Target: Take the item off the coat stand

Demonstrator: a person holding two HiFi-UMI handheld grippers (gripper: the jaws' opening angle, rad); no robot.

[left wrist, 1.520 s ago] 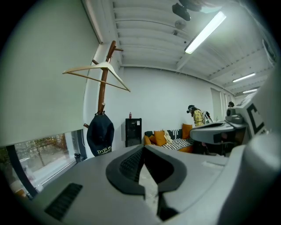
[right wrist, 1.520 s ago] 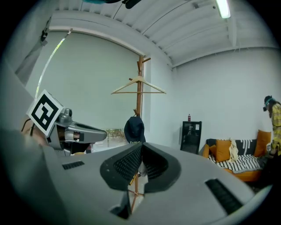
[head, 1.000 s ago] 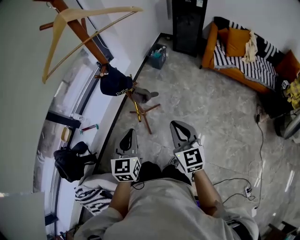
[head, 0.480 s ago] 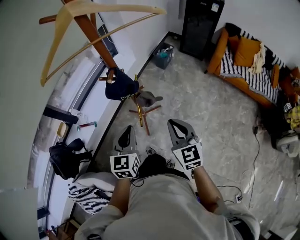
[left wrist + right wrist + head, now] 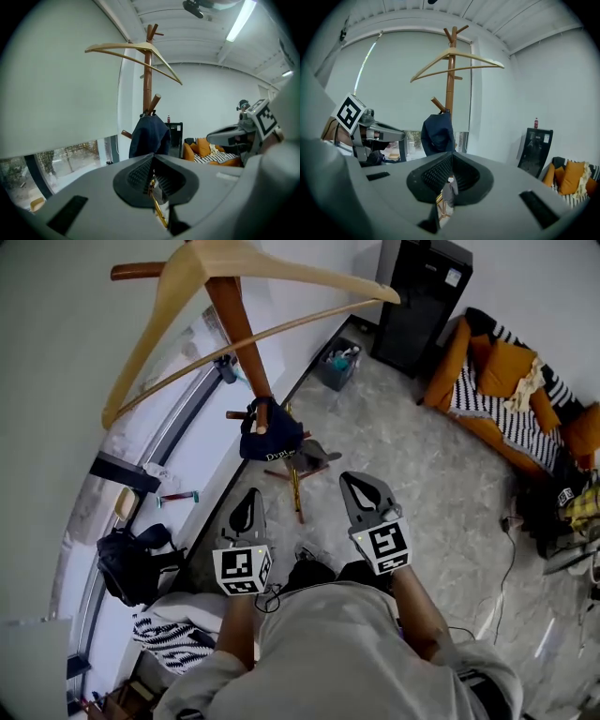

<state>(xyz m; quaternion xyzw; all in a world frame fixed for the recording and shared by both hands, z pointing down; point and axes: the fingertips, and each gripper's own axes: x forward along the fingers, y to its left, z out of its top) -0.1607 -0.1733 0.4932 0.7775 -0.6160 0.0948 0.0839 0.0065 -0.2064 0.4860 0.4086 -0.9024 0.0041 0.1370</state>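
A wooden coat stand (image 5: 239, 329) rises by the window, its pole also in the left gripper view (image 5: 148, 70) and the right gripper view (image 5: 450, 79). A pale wooden hanger (image 5: 234, 268) hangs near its top. A dark navy cap (image 5: 270, 439) hangs on a lower peg, seen too as dark cloth (image 5: 149, 136) (image 5: 437, 132) straight ahead of both grippers. My left gripper (image 5: 248, 507) and right gripper (image 5: 361, 491) are shut and empty, held side by side short of the cap.
A black bag (image 5: 136, 563) and striped cloth (image 5: 178, 634) lie by the window at left. An orange sofa (image 5: 487, 395) with cushions and a black cabinet (image 5: 422, 296) stand at the far right. A bin (image 5: 339, 364) sits near the wall. Cables (image 5: 506, 549) trail on the floor.
The view has shifted toward the stand: the cap and hanger now sit nearer and more central. Both grippers stay shut, side by side.
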